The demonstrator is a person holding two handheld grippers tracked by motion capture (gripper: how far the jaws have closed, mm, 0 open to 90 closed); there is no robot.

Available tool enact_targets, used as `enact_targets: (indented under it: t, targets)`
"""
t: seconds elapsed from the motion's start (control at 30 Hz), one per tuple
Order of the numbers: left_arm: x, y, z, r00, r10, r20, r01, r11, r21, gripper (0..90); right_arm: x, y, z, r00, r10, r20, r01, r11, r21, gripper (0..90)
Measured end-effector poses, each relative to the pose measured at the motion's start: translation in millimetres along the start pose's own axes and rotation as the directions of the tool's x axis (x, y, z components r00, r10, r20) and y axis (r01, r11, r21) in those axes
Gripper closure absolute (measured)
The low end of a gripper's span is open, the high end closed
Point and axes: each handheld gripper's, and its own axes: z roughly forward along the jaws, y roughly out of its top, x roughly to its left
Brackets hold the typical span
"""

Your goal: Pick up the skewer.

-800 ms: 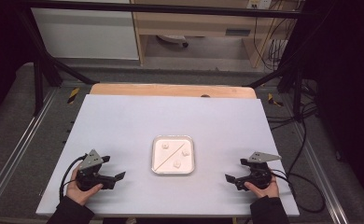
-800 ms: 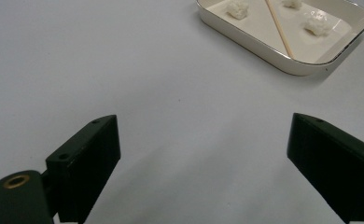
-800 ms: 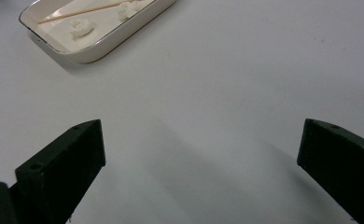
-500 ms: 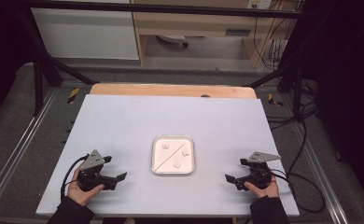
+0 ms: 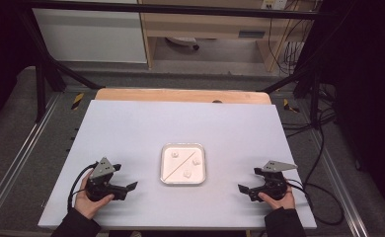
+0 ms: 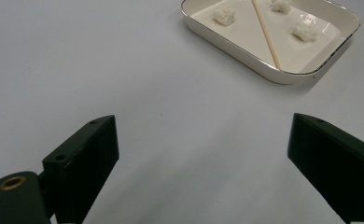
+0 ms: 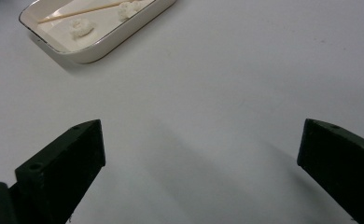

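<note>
Inspection of the moment found the work not yet begun on its objects.

Left side: the left tool (image 5: pixel 131 186) rested low over the tabletop (image 5: pixel 131 128), near its front edge and well apart from the tray (image 5: pixel 163 168). In the left gripper view its jaws stood spread wide with only bare tabletop between them; nothing was pinched. It pointed toward the tray.

Centre: the shallow white tray, square with rounded corners, sat on the tabletop between the two tools, touched by neither. Inside it lay a thin wooden skewer (image 5: pixel 174 165) running diagonally from corner to corner, and three small white lumps (image 5: pixel 197 161), possibly marshmallows or rice clumps; the material could not be determined. One lump (image 5: pixel 174 155) lay on one side of the skewer and two on the other. None was seen threaded on the skewer, and none lay outside the tray.

Right side: the right tool (image 5: pixel 242 189) likewise sat low near the front edge, well apart from the tray and aimed toward it. The right gripper view showed its jaws spread, with empty tabletop between them.

Assessment: judged from this layout, every handling step remained outstanding. Skewer and lumps were all untouched in the tray, and both tools had yet to approach it.
</note>
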Motion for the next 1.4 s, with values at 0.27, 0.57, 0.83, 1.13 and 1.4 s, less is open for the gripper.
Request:
enact_targets:
  t: [0.27, 0.57, 0.83, 1.13, 1.4]
  targets:
    - [-2.7, 5.8, 3.6, 1.0, -0.001, -0.004, 0.001, 1.0, 0.009, 8.9, -0.3, -0.1, 0.6, 1.0, -0.006, 0.001, 0.006, 1.0, 0.001, 1.4]
    - [-10.5, 15.8, 6.2, 0.9999, 0.0, -0.012, 0.0, 0.9998, 0.019, 9.0, 0.0, -0.3, 0.6, 1.0, -0.006, 0.004, 0.006, 1.0, 0.004, 1.4]
    - [-17.5, 27.3, 9.2, 0.9998, 0.016, -0.014, -0.015, 0.9995, 0.028, 9.0, 0.3, -0.5, 1.0, 1.0, -0.006, 0.008, 0.006, 1.0, 0.003, 1.4]
    - [-27.3, 43.6, 18.1, 0.9991, 0.037, -0.021, -0.036, 0.9983, 0.046, 9.0, 0.4, -0.5, 0.9, 1.0, -0.005, 0.008, 0.005, 1.0, 0.004, 1.4]
    - [-40.1, 62.2, 30.4, 0.9982, 0.059, -0.01, -0.058, 0.9966, 0.058, 9.9, 0.6, -0.4, 0.9, 1.0, -0.003, 0.007, 0.002, 1.0, 0.007, 1.4]
